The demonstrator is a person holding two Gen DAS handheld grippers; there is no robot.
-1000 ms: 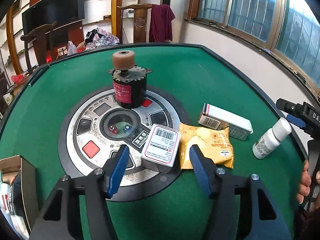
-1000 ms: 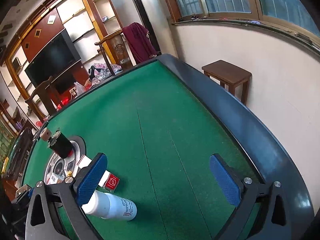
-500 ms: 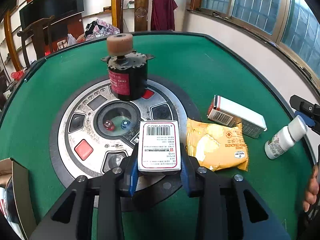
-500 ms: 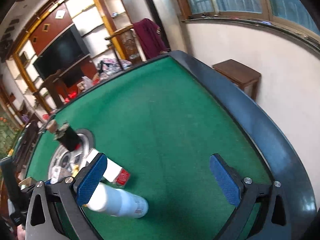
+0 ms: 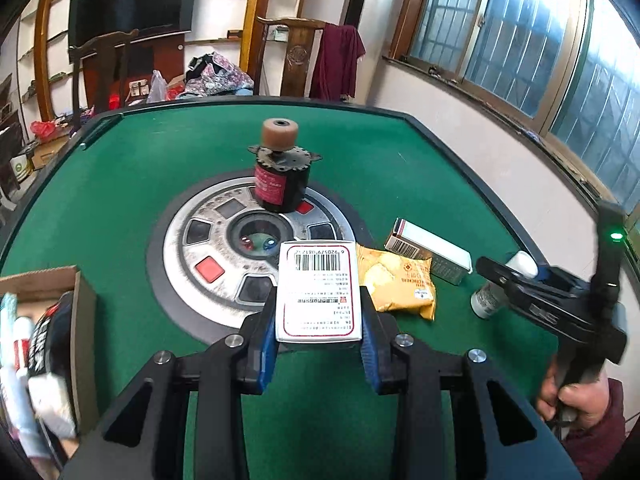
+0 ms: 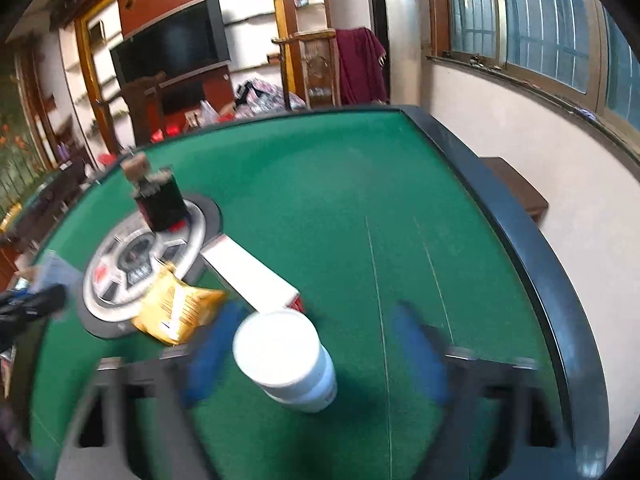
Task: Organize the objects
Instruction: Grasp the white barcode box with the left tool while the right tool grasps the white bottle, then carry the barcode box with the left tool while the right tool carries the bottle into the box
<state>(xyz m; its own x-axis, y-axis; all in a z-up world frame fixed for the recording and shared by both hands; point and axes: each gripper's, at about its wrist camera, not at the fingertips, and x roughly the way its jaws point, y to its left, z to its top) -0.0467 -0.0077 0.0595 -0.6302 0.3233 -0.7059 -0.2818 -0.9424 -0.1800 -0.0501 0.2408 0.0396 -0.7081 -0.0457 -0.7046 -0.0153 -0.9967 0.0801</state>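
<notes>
Left claw (image 5: 319,344) grips the barcoded white box (image 5: 319,292) above the table (image 5: 120,184); keep it level toward the cardboard box (image 5: 82,320). Your right claw (image 6: 316,354) is closing around the white bottle (image 6: 286,360); centre it between both pads first.

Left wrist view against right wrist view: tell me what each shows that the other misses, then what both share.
Only the left wrist view shows the cardboard box of sorted items at the table's edge, the left gripper shut on the barcode box, and the hand holding the right gripper.

Only the right wrist view shows the white bottle standing between the closing right gripper pads, not yet pinched, and the wooden stool.

Both show the yellow snack packet, the long white carton and the black motor.
</notes>
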